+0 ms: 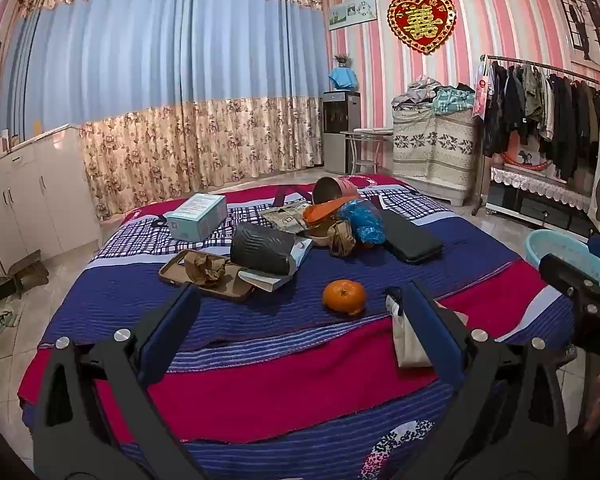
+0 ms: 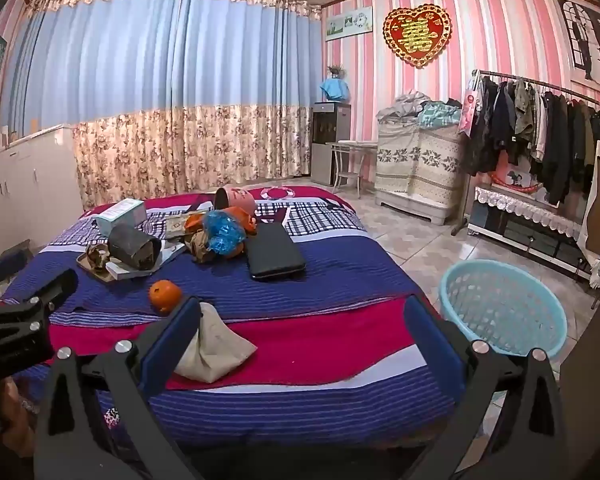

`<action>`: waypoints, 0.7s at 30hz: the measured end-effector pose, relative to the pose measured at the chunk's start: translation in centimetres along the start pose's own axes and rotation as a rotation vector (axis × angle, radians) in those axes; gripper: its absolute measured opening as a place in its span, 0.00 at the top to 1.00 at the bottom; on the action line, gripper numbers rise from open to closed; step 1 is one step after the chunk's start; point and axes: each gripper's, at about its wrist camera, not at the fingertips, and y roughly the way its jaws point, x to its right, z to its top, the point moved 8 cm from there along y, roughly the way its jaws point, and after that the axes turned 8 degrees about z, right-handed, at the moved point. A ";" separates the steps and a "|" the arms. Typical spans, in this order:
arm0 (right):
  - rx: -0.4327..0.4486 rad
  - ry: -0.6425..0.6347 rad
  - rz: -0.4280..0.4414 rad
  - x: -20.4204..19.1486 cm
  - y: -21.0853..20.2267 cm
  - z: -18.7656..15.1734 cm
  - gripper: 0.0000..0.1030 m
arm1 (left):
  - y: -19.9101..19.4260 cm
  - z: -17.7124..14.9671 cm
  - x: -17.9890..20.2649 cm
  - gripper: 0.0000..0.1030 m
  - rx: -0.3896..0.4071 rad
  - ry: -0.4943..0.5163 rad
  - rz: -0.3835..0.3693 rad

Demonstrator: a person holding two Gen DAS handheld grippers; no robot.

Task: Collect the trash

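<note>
Litter sits in a loose heap at centre frame on the bed (image 1: 228,320), most likely tipped from the pink bucket (image 1: 334,189) lying on its side at the far end with its mouth toward the pile, so the trash spreads from there toward the camera

Trash items: blue plastic bag (image 1: 362,218) and orange wrapper (image 1: 320,210) right at the bucket mouth, crumpled brown paper (image 1: 342,238) against them, another brown wad (image 1: 205,269) in a flat brown tray (image 1: 172,270) left of centre, black rolled sheet (image 1: 262,249) leaning on an open booklet, teal box (image 1: 198,216) further left; whether the box counts as trash, cannot tell

Orange fruit (image 1: 344,297) alone at lower centre, apart from the heap. Beige cloth pouch (image 2: 210,350) nearest, lower left of the right wrist view, next to the inner finger. Black case (image 2: 274,254) right of the heap, probably not trash

Light blue basket (image 2: 500,316) on the floor at the right edge of the bed, lower right of frame, looks empty, reads as the collection bin placed within reach

Left tool (image 1: 300,316) jaws spread wide, nothing between them, tilted a bit down over the near bed edge, aimed at the heap. Right tool (image 2: 304,320) same, jaws wide and empty, tilted down, pouch just beside its left finger, not gripped. Each tool's body shows at the side edge of the other's view, so they are held side by side, level with each other

No item picked yet, judged
</note>
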 end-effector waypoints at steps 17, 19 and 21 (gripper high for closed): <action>0.027 -0.013 -0.014 0.3 -1.1 0.5 0.04 | 0.0 0.1 -0.1 0.05 0.009 0.003 -0.002; 0.032 -0.013 -0.016 0.2 -0.8 0.5 0.04 | 0.0 0.1 -0.1 0.05 0.011 0.004 -0.001; 0.033 -0.012 -0.019 0.3 -0.9 0.5 0.04 | -0.1 0.1 -0.1 0.05 0.011 0.003 -0.002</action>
